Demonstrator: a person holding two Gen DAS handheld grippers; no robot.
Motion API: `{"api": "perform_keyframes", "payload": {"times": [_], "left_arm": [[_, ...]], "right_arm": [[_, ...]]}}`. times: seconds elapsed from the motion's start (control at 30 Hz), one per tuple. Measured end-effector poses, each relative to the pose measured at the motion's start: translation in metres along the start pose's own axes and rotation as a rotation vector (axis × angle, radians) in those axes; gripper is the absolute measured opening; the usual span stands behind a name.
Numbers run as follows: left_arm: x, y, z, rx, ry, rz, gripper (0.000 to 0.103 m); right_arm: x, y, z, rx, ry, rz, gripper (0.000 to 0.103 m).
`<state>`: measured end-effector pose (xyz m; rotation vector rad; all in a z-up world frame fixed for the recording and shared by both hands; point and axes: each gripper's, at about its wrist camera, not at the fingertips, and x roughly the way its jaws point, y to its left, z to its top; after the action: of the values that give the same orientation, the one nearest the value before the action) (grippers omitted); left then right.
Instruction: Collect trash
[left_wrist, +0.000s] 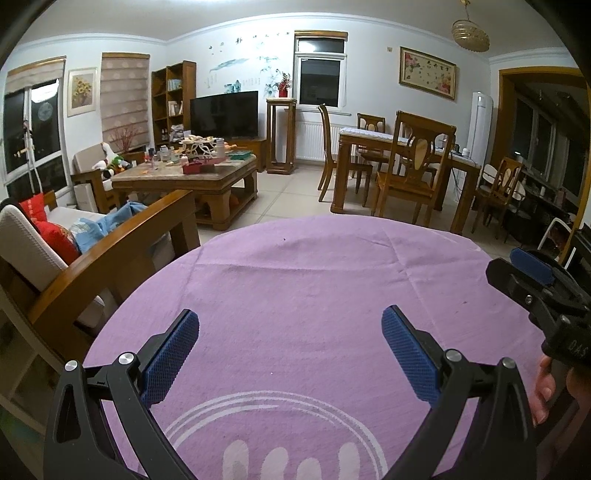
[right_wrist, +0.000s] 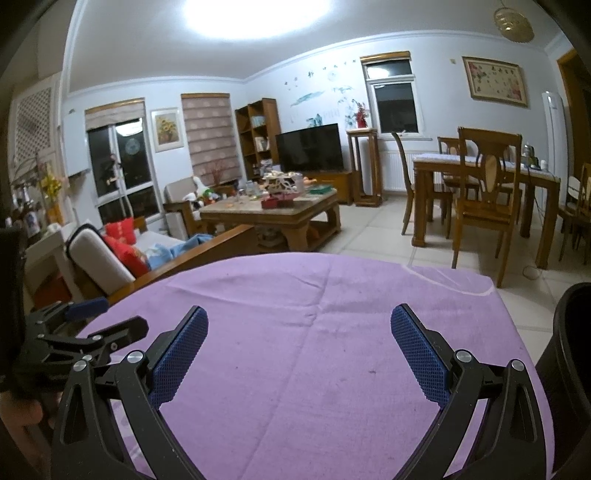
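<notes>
— Where is the trash you're after?

— I can't see any. The purple cloth (left_wrist: 314, 295) on the table is bare from the near edge to the far edge in both of my views; only creases and a few small dark specks show. A dark round container (right_wrist: 570, 354) sits just past the table's right edge, possibly a bin, though I can't tell.

— So how will it handle?

— I can only guess: table litter is usually light and soft, so I'd pinch it across its bulk, gently, so it doesn't slide on the cloth.

— And your fingers?

— My left gripper (left_wrist: 290, 356) is spread wide and holds nothing, above the near edge. My right gripper (right_wrist: 299, 354) is the same, wide apart and empty, beside it.

— Anything farther out?

— A cluttered coffee table (left_wrist: 192, 177) well beyond the far edge, a sofa (left_wrist: 55, 254) off the left edge.
</notes>
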<state>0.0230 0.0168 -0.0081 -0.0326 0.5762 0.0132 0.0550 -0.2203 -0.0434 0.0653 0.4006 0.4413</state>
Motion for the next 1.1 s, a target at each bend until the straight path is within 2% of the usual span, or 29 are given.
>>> {"api": "perform_keyframes", "payload": {"times": [0.37, 1.1], "left_arm": [[-0.0005, 0.0048, -0.0095, -0.006, 0.009, -0.006, 0.098], [-0.0008, 0.0063, -0.0076, -0.006, 0.01, -0.007, 0.098]], "right_arm": [[0.0016, -0.0056, 0.003, 0.015, 0.007, -0.011, 0.098], [0.0013, -0.0062, 0.0047, 0.014, 0.009, -0.011, 0.098]]}}
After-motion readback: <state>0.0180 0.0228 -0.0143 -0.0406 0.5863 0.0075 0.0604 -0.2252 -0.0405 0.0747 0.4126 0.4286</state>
